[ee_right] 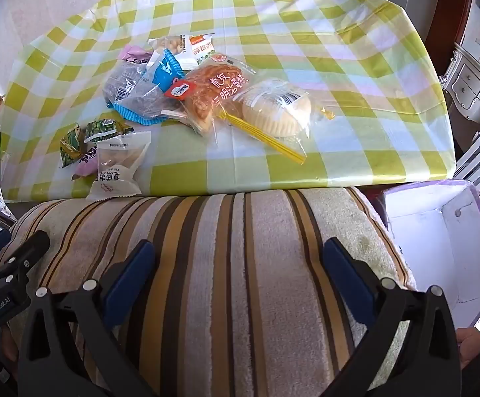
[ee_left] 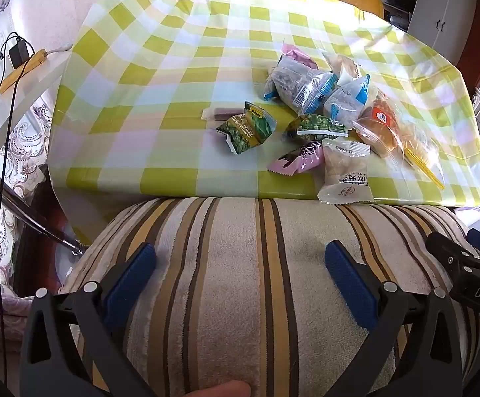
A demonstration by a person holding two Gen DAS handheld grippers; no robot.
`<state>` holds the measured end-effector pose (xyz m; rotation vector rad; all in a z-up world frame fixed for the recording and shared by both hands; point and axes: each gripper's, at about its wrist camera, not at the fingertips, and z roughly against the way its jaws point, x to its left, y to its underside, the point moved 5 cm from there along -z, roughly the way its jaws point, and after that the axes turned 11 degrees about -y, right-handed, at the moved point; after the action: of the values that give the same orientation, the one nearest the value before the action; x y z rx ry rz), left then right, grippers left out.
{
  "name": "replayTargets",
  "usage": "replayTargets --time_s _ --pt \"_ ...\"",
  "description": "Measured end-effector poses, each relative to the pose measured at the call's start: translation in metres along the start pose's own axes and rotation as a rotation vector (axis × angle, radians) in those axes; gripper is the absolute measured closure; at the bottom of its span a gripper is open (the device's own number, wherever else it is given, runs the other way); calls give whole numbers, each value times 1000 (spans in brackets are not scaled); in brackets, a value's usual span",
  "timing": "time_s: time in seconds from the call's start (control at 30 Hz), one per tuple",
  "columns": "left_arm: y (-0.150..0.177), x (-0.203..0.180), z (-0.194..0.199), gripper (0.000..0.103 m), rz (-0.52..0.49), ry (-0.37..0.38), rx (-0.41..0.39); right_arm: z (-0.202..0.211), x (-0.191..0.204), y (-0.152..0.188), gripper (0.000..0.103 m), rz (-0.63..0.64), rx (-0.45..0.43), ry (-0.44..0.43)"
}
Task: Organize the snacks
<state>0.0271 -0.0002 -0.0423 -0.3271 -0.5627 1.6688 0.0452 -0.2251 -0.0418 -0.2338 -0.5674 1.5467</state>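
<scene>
Several wrapped snacks lie in a loose pile on a green-and-white checked tablecloth [ee_left: 173, 66]. In the left wrist view I see a green pea packet [ee_left: 248, 129], a second green packet [ee_left: 319, 128], a pink packet [ee_left: 298, 160], a white packet [ee_left: 346, 173] at the near edge and blue-and-clear packets [ee_left: 301, 86]. In the right wrist view an orange bread bag [ee_right: 213, 91] and a round bun in a clear bag [ee_right: 276, 110] lie at the pile's right. My left gripper [ee_left: 240, 261] and right gripper [ee_right: 238, 261] are both open and empty, above a striped cushion, short of the table.
A striped sofa cushion [ee_right: 240, 248] lies between me and the table edge. An open white and purple box [ee_right: 445, 241] stands to the right of the cushion. A power strip with a plug [ee_left: 21, 66] lies on a ledge at the left. White furniture [ee_right: 471, 86] stands at the right.
</scene>
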Motion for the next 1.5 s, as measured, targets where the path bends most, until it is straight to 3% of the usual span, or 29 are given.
replayTargets --time_s 1.5 --pt "-2 2 -1 4 6 -18 8 1 -3 0 1 -3 -2 -2"
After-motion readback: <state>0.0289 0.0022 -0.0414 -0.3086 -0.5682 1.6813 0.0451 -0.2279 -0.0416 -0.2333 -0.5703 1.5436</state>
